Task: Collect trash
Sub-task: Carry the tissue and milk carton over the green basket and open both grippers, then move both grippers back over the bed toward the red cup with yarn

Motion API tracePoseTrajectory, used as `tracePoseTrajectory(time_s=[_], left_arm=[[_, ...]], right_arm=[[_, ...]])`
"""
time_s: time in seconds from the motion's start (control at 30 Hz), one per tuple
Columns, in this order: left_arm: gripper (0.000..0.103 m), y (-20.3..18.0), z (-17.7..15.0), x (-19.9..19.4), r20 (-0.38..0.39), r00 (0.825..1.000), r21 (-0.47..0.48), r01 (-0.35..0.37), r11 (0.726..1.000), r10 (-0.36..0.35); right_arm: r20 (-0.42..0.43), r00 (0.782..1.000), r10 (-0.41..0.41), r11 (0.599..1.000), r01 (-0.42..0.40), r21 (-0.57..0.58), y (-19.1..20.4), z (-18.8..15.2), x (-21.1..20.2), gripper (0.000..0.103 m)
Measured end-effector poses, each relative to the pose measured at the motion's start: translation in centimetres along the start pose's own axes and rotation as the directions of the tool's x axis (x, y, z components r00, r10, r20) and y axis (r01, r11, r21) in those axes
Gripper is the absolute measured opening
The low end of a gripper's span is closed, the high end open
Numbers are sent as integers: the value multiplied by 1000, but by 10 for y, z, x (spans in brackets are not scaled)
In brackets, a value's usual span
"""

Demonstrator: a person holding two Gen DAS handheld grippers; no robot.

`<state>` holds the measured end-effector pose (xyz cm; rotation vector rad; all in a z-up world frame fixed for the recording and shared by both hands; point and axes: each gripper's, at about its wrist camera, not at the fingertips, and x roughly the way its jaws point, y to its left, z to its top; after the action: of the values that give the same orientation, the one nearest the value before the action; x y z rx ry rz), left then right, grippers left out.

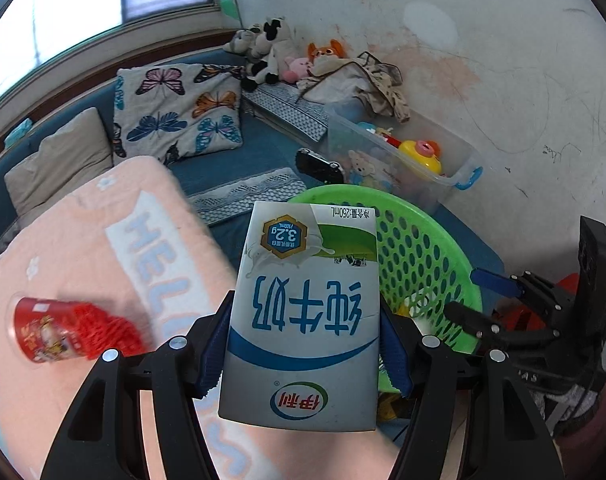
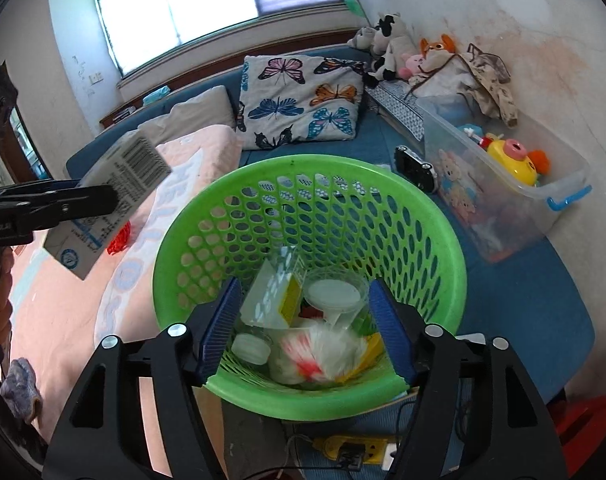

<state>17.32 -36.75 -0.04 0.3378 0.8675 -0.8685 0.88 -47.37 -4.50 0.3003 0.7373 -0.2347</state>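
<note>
An upside-down white, blue and green milk carton (image 1: 303, 260) sits between the blue pads of my left gripper (image 1: 305, 304), which is shut on its two sides. Behind it to the right stands the green mesh basket (image 1: 367, 192). A red cup (image 1: 43, 330) with red netting lies on its side on the pink blanket at the left. In the right wrist view my right gripper (image 2: 305, 292) hangs open over the basket (image 2: 303, 164), nothing between its pads. Below lie clear plastic cups (image 2: 335, 296), lids and wrappers. The left gripper (image 2: 103, 200) holds the carton (image 2: 123, 168) left of the basket.
The basket stands on a blue bed beside a pink "HELLO" blanket (image 1: 103, 248). Behind are a butterfly pillow (image 2: 299, 104), a clear toy bin (image 2: 503, 200), a black device (image 2: 417, 168) and soft toys by the wall. A yellow power strip (image 2: 359, 448) lies below the basket.
</note>
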Motion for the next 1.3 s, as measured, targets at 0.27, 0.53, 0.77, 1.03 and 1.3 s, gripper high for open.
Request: tracePoseTrajectory(time_s=[0.27,0.53,0.77,1.03,1.3], left_arm=[[63,-19,5,26,-39,999,4,9,1000,-9],[63,-25,5,36,-56,998,-3,14,1000,-14],[64,-24,4,41,-69,997,-21,18,1000,-20],[65,-24,2,37,-62,997,-22,36,999,-37],[67,-22,0,26,-45,998,-28,40,999,-42]], right_arm=[[12,1000,0,1000,0,-9,-3,-5,-7,68],[20,1000,1,1000,-1,0,-9,-5,-13,68],[29,1000,1,1000,-1,-10,-5,-6,-17,69],[40,999,-1,1000,2,-11,-2,-4,-22,69],[45,999,-6,1000,7,-15,2,-3,-26,70]])
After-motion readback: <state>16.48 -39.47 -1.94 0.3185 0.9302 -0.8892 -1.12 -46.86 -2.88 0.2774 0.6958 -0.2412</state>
